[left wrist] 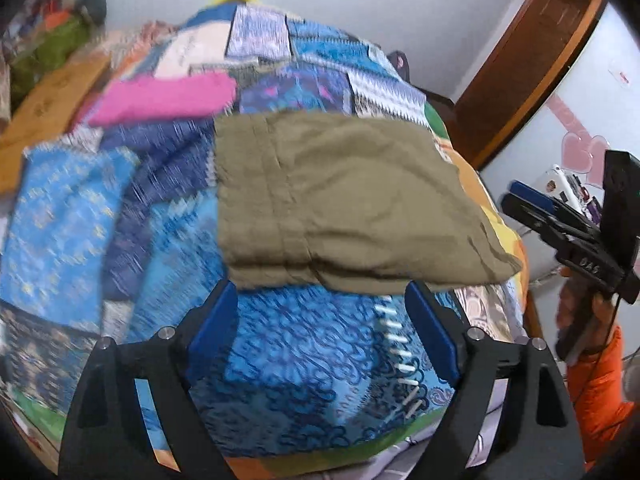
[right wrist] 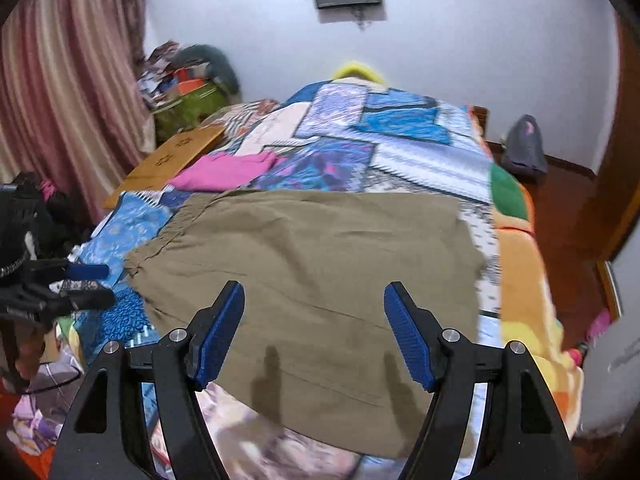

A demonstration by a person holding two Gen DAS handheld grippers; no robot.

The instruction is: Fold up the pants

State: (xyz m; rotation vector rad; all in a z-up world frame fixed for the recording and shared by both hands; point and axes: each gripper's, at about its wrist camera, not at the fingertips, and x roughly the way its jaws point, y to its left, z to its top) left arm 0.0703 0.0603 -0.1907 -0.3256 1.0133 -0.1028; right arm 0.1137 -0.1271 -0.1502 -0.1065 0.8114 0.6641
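Note:
The olive-brown pants (left wrist: 336, 196) lie folded into a flat rectangle on the patchwork bedspread (left wrist: 304, 352); they also show in the right wrist view (right wrist: 312, 280). My left gripper (left wrist: 322, 292) is open and empty, its blue pads just short of the pants' near edge. My right gripper (right wrist: 314, 292) is open and empty, hovering above the pants' near part and casting finger shadows on the cloth. The right gripper also shows at the right edge of the left wrist view (left wrist: 516, 196). The left gripper shows at the left edge of the right wrist view (right wrist: 100, 284).
A pink cloth (left wrist: 164, 98) lies on the bed beyond the pants. A cardboard box (right wrist: 168, 160) sits at the bed's left side by a curtain (right wrist: 60, 92). The bed's right edge drops to a wooden floor (right wrist: 568, 200). A door frame (left wrist: 524, 64) stands at the right.

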